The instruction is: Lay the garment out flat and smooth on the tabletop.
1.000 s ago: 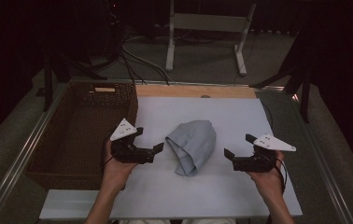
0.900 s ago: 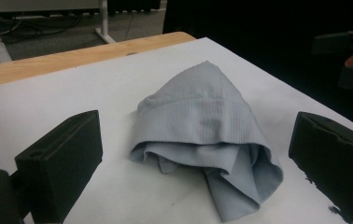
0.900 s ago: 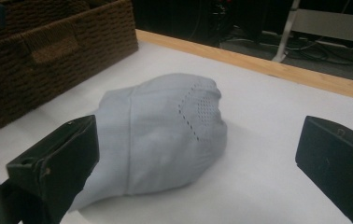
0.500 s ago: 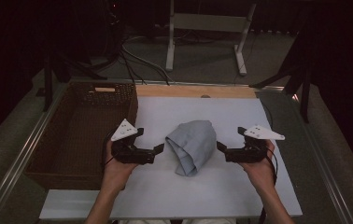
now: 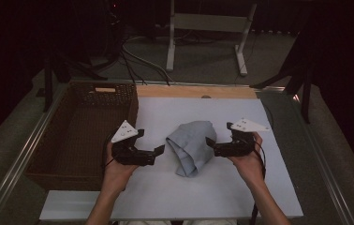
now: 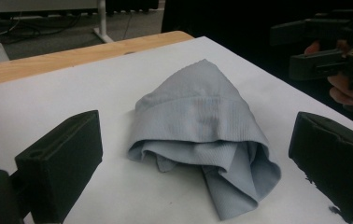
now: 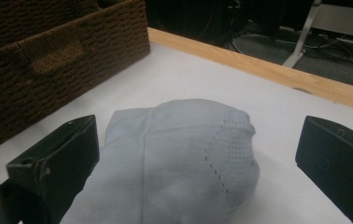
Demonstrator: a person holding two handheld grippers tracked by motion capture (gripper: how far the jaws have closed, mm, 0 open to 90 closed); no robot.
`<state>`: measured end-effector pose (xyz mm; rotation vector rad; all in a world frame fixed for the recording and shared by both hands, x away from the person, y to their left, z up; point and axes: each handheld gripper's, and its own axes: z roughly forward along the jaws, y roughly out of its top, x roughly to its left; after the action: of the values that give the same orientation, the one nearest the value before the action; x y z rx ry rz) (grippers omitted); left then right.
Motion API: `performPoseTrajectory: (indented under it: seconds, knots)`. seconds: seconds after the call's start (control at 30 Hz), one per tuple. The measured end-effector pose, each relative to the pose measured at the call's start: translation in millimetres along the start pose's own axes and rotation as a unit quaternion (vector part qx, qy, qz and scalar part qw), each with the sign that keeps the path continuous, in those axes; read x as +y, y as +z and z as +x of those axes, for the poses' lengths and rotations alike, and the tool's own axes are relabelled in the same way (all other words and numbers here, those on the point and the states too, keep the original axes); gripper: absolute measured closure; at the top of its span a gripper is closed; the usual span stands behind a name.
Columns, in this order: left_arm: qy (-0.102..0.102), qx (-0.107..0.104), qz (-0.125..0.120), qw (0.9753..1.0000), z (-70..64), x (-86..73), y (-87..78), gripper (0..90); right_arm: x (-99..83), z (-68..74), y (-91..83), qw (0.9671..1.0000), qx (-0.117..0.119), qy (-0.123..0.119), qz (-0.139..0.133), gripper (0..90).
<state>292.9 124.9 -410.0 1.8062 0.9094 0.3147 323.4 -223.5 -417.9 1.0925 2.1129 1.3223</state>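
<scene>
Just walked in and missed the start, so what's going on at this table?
A person holds a tool in each hand over a white table. A crumpled grey cloth lies between them. The left tool and right tool both point inward at the cloth with jaws open, the right one close to its edge; neither grips it yet. A brown wicker basket sits at the table's left side.

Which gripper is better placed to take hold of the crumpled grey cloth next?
Right, by a small margin. The right gripper is open with its fingers almost at the grey cloth's edge. The left gripper, also open and aimed at it, sits a little farther off on the white board.
</scene>
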Motion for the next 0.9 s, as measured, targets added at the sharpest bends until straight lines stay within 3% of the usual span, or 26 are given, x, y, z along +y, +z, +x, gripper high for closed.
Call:
performPoseTrajectory:
  seconds: [0.63,0.9]
  knots:
    - [0.0,-0.002,0.001,1.0,-0.2,-0.7,0.2,4.5,7.6,11.4,36.9,0.9993,0.017,-0.002,0.033,0.2]
    - [0.001,-0.002,0.002,1.0,-0.6,-1.0,0.4,4.5,13.3,13.7,48.2,0.9986,0.02,-0.004,0.049,5.9]
